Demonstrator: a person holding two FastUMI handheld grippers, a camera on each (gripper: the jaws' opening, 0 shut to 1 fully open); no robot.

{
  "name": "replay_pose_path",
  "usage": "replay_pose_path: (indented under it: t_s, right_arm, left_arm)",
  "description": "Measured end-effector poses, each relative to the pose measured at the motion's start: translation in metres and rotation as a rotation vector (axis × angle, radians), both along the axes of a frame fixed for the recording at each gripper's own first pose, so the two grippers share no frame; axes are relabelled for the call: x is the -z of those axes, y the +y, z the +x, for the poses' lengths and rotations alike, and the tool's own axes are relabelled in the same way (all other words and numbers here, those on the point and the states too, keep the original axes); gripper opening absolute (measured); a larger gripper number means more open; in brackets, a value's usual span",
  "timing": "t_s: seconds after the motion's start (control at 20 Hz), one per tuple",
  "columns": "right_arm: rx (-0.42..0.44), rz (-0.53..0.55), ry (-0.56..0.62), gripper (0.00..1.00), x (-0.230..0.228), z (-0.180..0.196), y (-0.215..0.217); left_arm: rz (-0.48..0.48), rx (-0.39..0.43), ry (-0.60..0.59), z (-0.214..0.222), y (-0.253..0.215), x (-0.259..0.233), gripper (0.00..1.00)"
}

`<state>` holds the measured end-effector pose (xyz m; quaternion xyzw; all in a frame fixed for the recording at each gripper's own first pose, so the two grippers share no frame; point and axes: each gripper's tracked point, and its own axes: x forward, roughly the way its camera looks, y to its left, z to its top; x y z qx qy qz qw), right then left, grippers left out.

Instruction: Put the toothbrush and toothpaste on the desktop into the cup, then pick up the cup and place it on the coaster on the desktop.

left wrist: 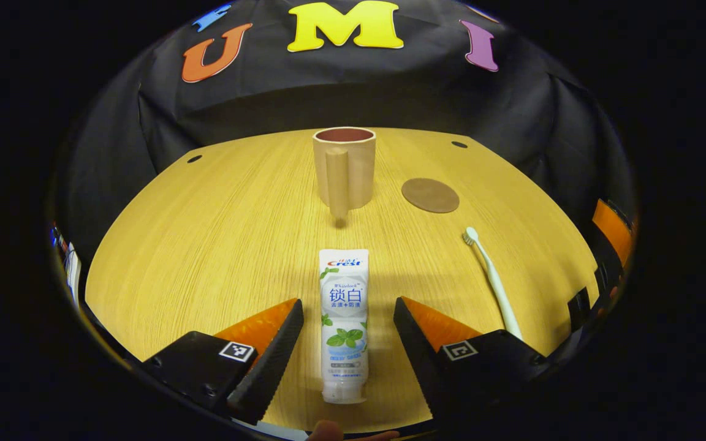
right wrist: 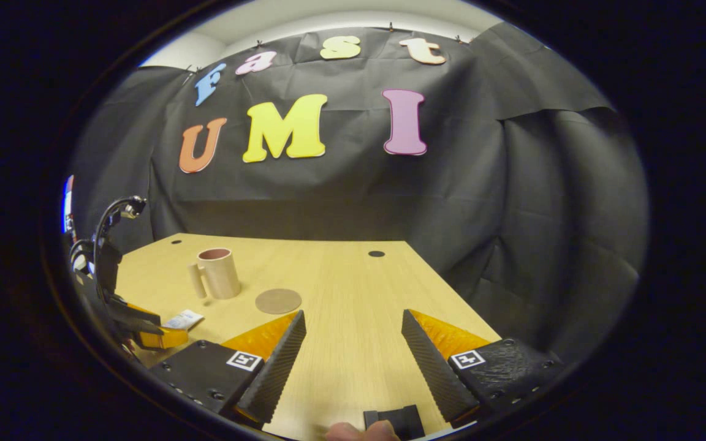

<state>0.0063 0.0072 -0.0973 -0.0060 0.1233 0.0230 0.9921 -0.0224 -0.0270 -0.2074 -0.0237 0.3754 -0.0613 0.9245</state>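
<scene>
cup (left wrist: pixel 344 168): upright on the counter (left wrist: pixel 218 245), far side, handle turned toward the left gripper view's camera
coaster (left wrist: pixel 430 195): flat on the counter, just right of the cup, apart from it
toothpaste (left wrist: pixel 344 321): lying in front of the cup, lengthwise between the spread jaws of the left gripper (left wrist: pixel 348 315)
toothbrush (left wrist: pixel 493 281): lying right of the toothpaste, in front of the coaster, head toward the coaster
right gripper (right wrist: pixel 353 327): over bare counter, right of the coaster

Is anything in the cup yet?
Not that shows. The toothpaste and toothbrush still lie on the desktop. The cup shows only its upper inside wall; its bottom is hidden by the rim.
</scene>
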Motion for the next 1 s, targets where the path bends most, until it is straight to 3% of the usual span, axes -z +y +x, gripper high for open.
replay_pose_path:
  t_s: [0.15, 0.3, 0.35, 0.4, 0.5, 0.7, 0.75, 0.8, 1.0]
  right_arm:
    - [-0.005, 0.001, 0.011, 0.96, 0.004, 0.002, 0.003]
    - [-0.018, -0.013, 0.022, 0.96, 0.009, 0.003, 0.009]
    - [-0.022, -0.024, 0.023, 0.96, 0.010, 0.002, 0.011]
    - [-0.027, -0.034, 0.025, 0.96, 0.011, 0.002, 0.014]
    - [-0.051, -0.040, 0.040, 0.96, 0.016, 0.002, 0.022]
    - [-0.106, -0.021, 0.116, 0.94, 0.035, 0.002, 0.042]
    - [-0.108, -0.017, 0.133, 0.95, 0.039, 0.002, 0.044]
    - [-0.111, -0.013, 0.150, 0.96, 0.043, 0.002, 0.047]
    - [-0.134, 0.025, 0.229, 0.95, 0.055, 0.003, 0.070]
  left_arm:
    - [0.019, 0.006, 0.015, -0.001, 0.001, 0.002, 0.89]
    - [0.023, 0.005, 0.027, -0.004, -0.002, 0.002, 0.73]
    - [0.025, 0.001, 0.034, -0.005, -0.001, 0.002, 0.75]
    - [0.024, -0.003, 0.037, -0.005, -0.001, 0.002, 0.63]
    - [0.014, -0.003, 0.028, -0.002, -0.002, 0.002, 0.50]
    - [-0.002, -0.025, 0.013, -0.002, 0.000, -0.001, 0.42]
    - [-0.004, -0.025, 0.006, -0.001, 0.000, -0.002, 0.46]
    - [-0.010, -0.027, -0.005, 0.000, 0.000, -0.004, 0.41]
    - [-0.046, -0.056, -0.079, 0.008, 0.007, -0.028, 0.41]
